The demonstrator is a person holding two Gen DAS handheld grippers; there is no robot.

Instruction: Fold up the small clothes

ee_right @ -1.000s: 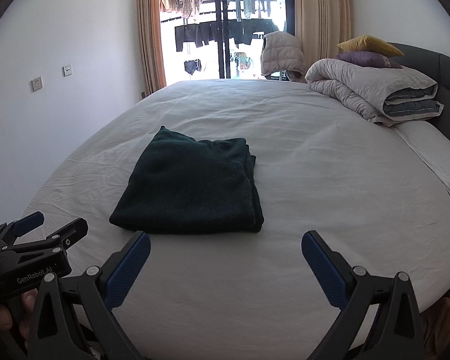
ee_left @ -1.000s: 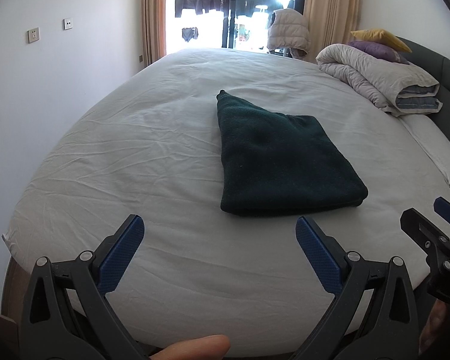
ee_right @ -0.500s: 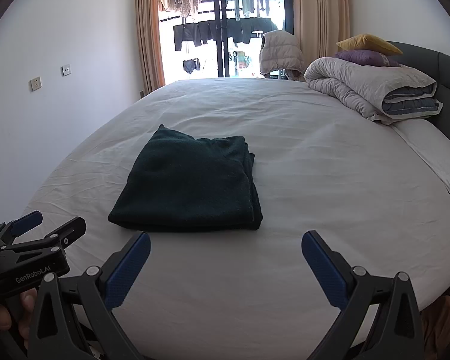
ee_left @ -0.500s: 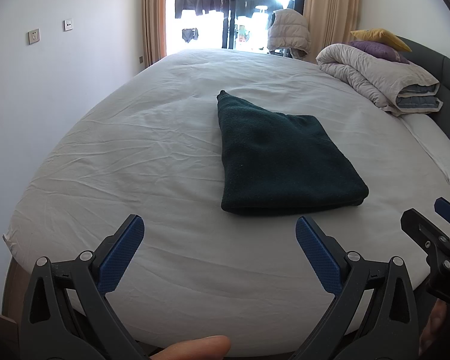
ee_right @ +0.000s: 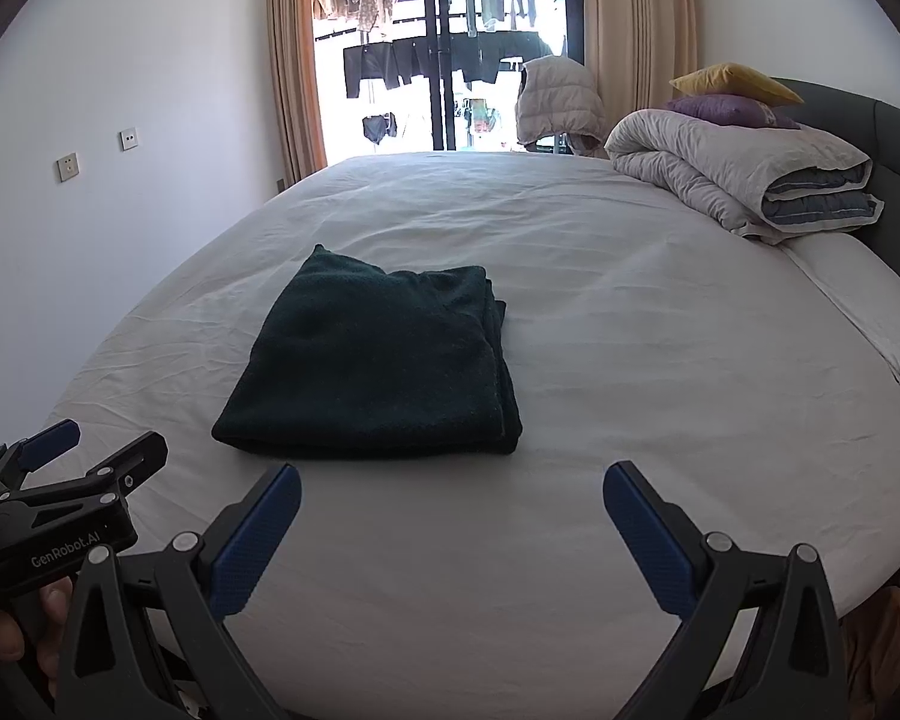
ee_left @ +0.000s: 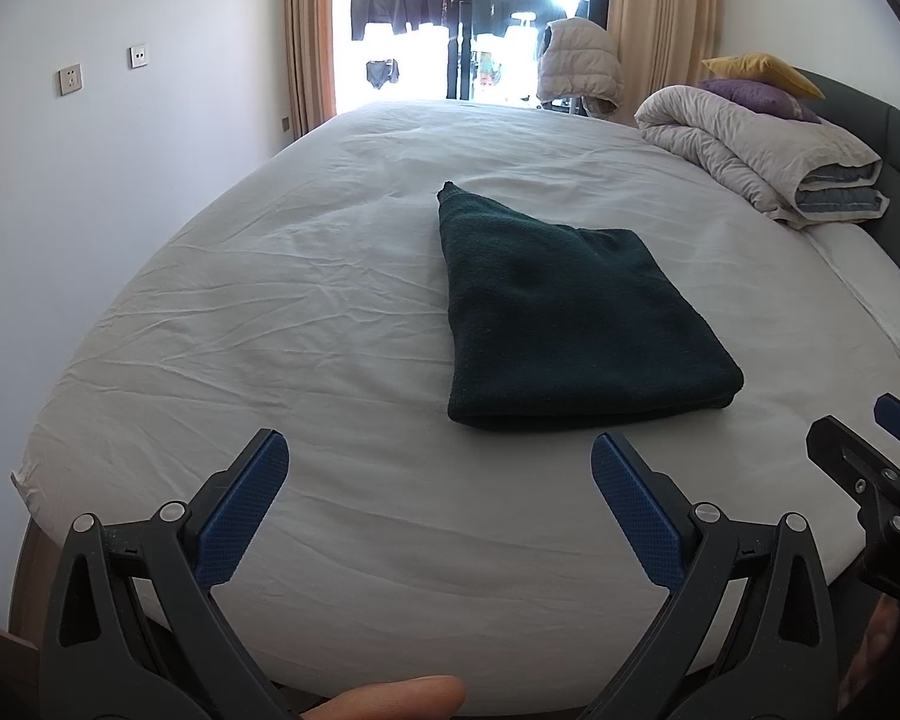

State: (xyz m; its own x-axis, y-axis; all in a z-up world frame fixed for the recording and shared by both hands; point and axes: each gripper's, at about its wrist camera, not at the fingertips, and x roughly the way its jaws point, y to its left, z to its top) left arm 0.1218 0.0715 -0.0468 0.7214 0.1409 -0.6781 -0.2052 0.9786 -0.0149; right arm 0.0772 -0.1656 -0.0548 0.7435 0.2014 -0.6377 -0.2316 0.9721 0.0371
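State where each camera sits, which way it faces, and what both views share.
Left wrist: behind the open left gripper, facing the folded dark green fleece garment ahead right; a fingertip and the right gripper show.
Right wrist: behind the open right gripper, garment ahead left; the left gripper shows.
Shared: garment, white-sheeted bed, rolled grey duvet.

A wide bed covered by a wrinkled white fitted sheet [ee_left: 306,312] [ee_right: 660,372] carries everything. A dark green folded fleece garment [ee_left: 564,312] [ee_right: 384,366] lies flat near the middle of the sheet, toward the near edge, its layered edges stacked on the right side. At the far right, a rolled grey-beige quilt with a blue-grey lining [ee_left: 768,162] [ee_right: 744,174] rests on the sheet. A flat white pillow [ee_left: 870,288] [ee_right: 864,306] lies along the right edge, just nearer than the quilt.
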